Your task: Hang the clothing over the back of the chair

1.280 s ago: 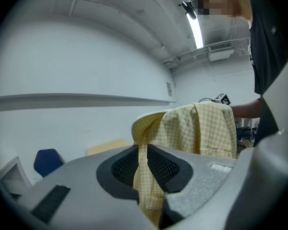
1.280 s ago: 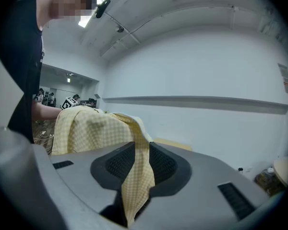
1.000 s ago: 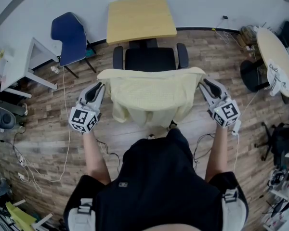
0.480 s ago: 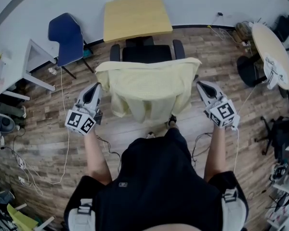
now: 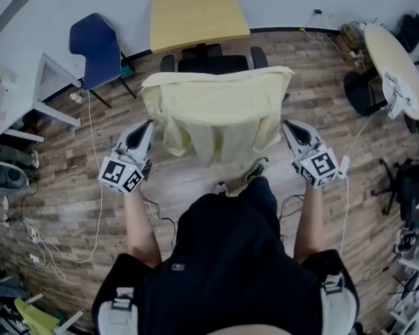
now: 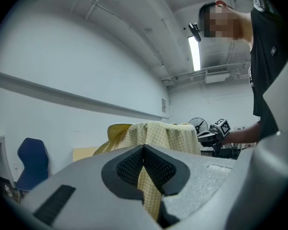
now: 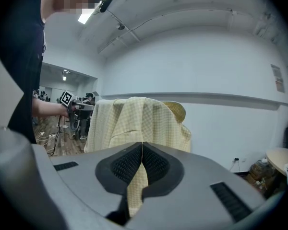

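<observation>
Pale yellow checked shirt (image 5: pixel 216 114) is hanging over the black office chair (image 5: pixel 213 63), with left tool (image 5: pixel 147 125) and right tool (image 5: pixel 287 125) hovering closed and empty beside it.

**Person in black with two pale grey hand-held grippers**

A black short-sleeved T-shirt (image 5: pixel 223 257) is worn, marked with a small pale logo on its front. Pale grey harness straps (image 5: pixel 122 306) with dark buckles are seen at both shoulders. The left gripper (image 5: pixel 149 123) and right gripper (image 5: pixel 285 125) are shelled in pale grey and lined with black ribbed pads (image 6: pixel 129 166). Each is fitted with a white cube (image 5: pixel 121 175) printed with black square markers. A thin white cable (image 5: pixel 344 201) is attached to the right one.
</observation>
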### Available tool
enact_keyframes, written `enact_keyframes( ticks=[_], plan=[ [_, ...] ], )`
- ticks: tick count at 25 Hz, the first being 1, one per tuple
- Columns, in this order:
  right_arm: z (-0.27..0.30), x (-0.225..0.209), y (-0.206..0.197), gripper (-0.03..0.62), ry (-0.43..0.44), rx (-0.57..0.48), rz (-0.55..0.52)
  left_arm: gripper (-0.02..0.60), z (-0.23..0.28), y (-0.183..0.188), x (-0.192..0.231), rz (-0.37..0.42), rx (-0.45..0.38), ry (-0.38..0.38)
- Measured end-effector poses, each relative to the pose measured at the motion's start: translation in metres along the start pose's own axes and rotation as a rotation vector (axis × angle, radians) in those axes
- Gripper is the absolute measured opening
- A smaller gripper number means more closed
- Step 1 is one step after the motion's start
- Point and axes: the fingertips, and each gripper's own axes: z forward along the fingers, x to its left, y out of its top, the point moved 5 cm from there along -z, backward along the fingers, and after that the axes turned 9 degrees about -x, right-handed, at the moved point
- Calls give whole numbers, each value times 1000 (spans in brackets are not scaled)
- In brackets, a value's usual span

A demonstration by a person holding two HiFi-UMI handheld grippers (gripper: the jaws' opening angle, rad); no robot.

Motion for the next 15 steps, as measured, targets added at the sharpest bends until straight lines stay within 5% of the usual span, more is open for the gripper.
enact_keyframes(
  ticks=[15],
  plan=[
    [-32, 10, 1, -2, 13, 0, -4, 0, -2, 1, -43, 24, -2, 26]
  ],
)
